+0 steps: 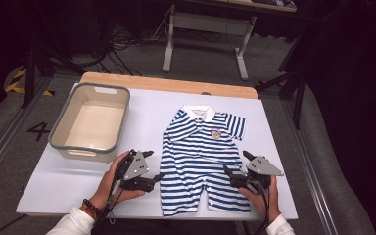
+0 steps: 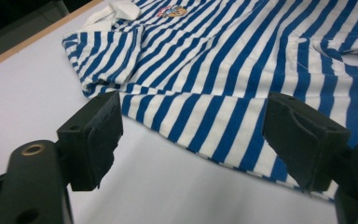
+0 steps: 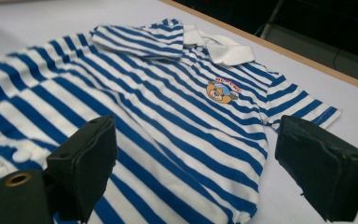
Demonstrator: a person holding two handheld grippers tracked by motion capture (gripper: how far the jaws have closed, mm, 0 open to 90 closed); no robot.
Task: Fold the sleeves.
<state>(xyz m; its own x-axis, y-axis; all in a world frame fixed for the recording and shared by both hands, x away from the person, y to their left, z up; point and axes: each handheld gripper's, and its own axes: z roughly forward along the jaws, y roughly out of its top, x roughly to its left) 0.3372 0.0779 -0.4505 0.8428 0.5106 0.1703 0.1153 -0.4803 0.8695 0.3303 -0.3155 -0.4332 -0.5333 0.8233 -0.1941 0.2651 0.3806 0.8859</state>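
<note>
1. A blue-and-white striped romper (image 1: 200, 156) is laid flat on the white worktop (image 1: 63, 181), with its white collar (image 1: 199, 112) pointed away from the person and its leg ends towards the near edge.
2. A small bear badge (image 3: 221, 90) is seen on the chest of the romper, just below the collar.
3. One sleeve (image 2: 105, 58) is folded inward over the body of the romper; the other sleeve (image 3: 298, 105) is spread out flat.
4. The left tool (image 1: 149, 166) is held just beside the left hem of the romper, at leg height; its jaws are spread wide and nothing is gripped between them.
5. In the left gripper view the romper's edge is seen lying between and beyond the two black jaws, untouched by either pad.
6. The right tool (image 1: 235, 169) is held at the right hem of the romper, its jaws likewise wide apart, with striped cloth below them but not pinched.
7. A grey-rimmed beige tub (image 1: 61, 142) is set to the left of the romper, well apart from it.
</note>
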